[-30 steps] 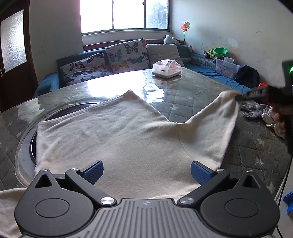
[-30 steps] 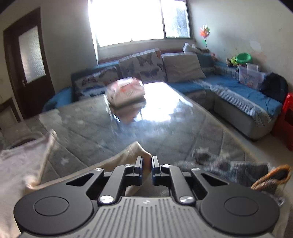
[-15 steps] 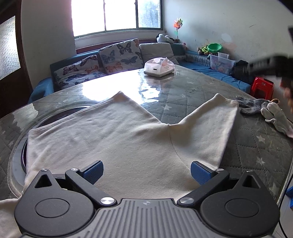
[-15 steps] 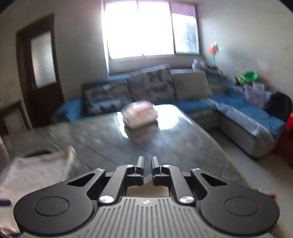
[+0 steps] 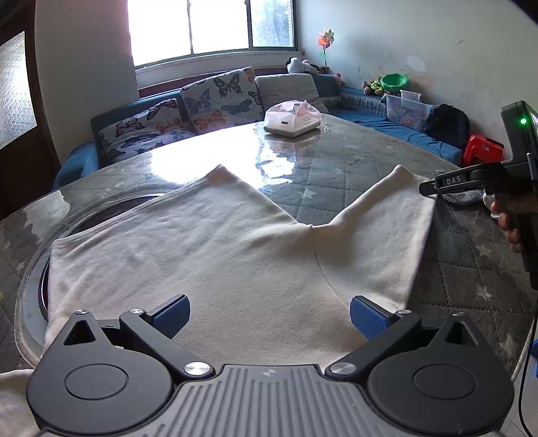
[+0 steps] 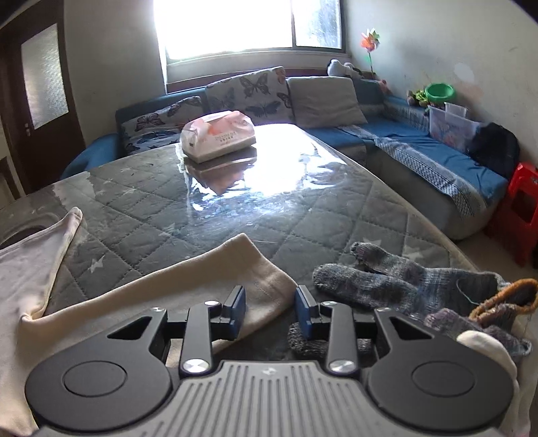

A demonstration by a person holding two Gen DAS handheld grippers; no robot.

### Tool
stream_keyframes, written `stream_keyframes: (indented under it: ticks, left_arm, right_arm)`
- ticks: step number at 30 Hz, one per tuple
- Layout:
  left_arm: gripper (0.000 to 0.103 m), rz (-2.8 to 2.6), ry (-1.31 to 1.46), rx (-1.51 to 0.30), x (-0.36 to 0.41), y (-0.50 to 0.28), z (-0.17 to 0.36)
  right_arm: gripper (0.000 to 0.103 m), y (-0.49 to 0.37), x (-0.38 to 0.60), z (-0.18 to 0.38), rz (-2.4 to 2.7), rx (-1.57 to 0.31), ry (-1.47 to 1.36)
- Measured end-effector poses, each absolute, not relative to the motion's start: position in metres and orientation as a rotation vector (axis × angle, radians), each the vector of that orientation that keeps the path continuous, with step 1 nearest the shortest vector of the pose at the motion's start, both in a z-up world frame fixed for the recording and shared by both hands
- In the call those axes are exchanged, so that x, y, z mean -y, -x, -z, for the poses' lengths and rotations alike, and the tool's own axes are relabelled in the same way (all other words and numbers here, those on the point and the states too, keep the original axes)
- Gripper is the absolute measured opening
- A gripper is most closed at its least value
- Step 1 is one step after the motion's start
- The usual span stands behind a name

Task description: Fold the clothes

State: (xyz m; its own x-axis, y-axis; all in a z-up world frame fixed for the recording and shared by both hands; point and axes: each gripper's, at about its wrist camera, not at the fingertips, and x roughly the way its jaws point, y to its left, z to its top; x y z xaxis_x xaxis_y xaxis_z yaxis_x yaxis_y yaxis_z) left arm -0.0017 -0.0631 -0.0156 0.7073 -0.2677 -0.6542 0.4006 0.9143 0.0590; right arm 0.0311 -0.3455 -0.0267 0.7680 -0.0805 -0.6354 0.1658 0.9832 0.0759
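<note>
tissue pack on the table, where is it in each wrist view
Left wrist view: the tissue pack sits upper centre, at the far side of the table, in front of the butterfly cushions.
Right wrist view: the tissue pack is upper left of centre, nearer and larger.
Shared landmark: the bright window behind the sofa.
</note>
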Motion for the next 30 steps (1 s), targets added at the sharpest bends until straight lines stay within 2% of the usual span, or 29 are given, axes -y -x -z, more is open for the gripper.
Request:
stream_keyframes:
  ticks: [3,18,30]
  left_arm:
    - [0.103,0.372,-0.209,-0.695,0.065,0.001,0.017]
    - [0.103,0.381,-0.242,-0.676,0.071,0.002,0.021]
    - [0.103,0.302,-0.119,-0.640,0.001,0.034,-0.001]
  right_arm:
    - [0.007,-0.028,0.347,0.021,0.117,-0.664,-0.155]
    - [0.007,0.008,0.312,-0.081,-0.102,-0.446,-0.181]
    - [0.007,0.017,0.220,-0.125,-0.348,-0.430,-0.101]
